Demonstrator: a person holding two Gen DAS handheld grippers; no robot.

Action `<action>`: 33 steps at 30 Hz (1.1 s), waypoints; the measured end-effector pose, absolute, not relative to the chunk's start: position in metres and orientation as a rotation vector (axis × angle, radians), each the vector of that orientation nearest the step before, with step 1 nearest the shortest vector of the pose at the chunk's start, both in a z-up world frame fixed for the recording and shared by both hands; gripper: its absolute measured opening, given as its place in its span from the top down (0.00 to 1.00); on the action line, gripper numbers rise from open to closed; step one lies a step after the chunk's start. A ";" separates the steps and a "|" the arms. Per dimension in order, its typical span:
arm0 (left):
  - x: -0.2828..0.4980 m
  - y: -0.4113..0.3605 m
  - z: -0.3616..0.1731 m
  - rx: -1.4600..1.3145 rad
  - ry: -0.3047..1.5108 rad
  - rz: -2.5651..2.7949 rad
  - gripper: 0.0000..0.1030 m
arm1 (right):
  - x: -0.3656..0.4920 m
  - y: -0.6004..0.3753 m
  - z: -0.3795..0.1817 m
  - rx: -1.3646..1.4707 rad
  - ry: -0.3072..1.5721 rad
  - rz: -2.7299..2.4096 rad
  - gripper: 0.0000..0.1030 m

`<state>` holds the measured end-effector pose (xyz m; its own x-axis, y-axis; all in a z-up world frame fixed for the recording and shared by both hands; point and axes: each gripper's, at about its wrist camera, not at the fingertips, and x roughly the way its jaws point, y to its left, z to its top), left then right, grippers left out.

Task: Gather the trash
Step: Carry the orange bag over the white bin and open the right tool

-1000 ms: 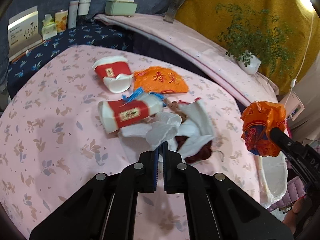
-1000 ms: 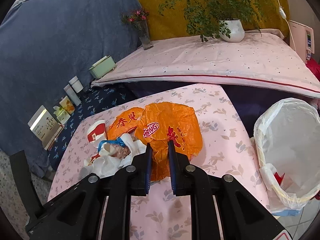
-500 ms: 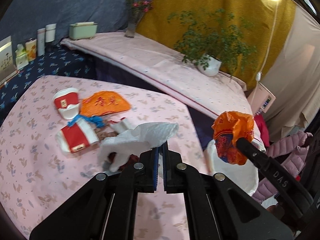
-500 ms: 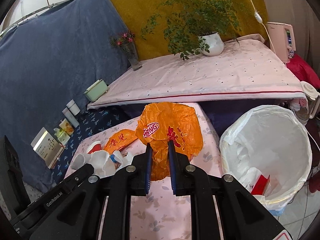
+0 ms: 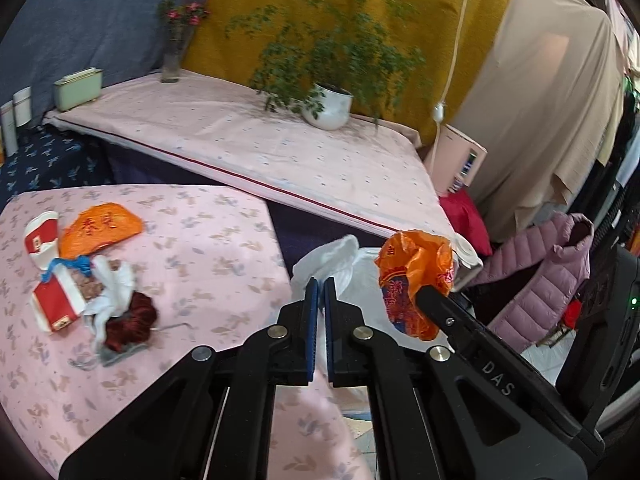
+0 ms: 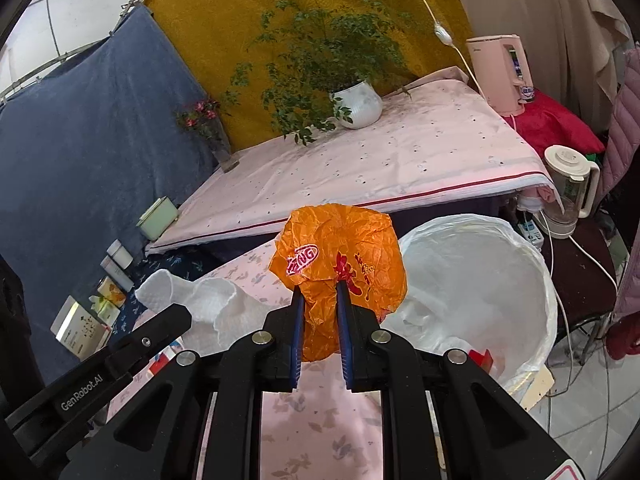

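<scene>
Two loads were in your grip: the left gripper clenched on a white tissue, the right gripper grasping an orange wrapper, both beside the lined bin. You needed both fully over its mouth before releasing.

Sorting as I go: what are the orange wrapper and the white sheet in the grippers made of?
Orange wrapper: thin glossy plastic film, judging by its sharp crinkles, sheen and printed logo. White sheet: likely tissue or paper towel, matte, with an embossed texture and soft limp folds.
</scene>
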<state>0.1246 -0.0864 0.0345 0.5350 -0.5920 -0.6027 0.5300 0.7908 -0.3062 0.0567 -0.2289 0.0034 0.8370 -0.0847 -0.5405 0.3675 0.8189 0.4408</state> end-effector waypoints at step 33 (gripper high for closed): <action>0.130 -0.181 0.010 -0.034 0.832 -0.724 0.62 | 0.034 -0.308 -0.038 0.673 0.551 -0.362 0.79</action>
<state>0.1298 -0.1814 0.0097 0.4507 -0.5988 -0.6620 0.5732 0.7627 -0.2996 0.0336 -0.3083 -0.0383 0.7981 -0.1387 -0.5863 0.4831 0.7289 0.4851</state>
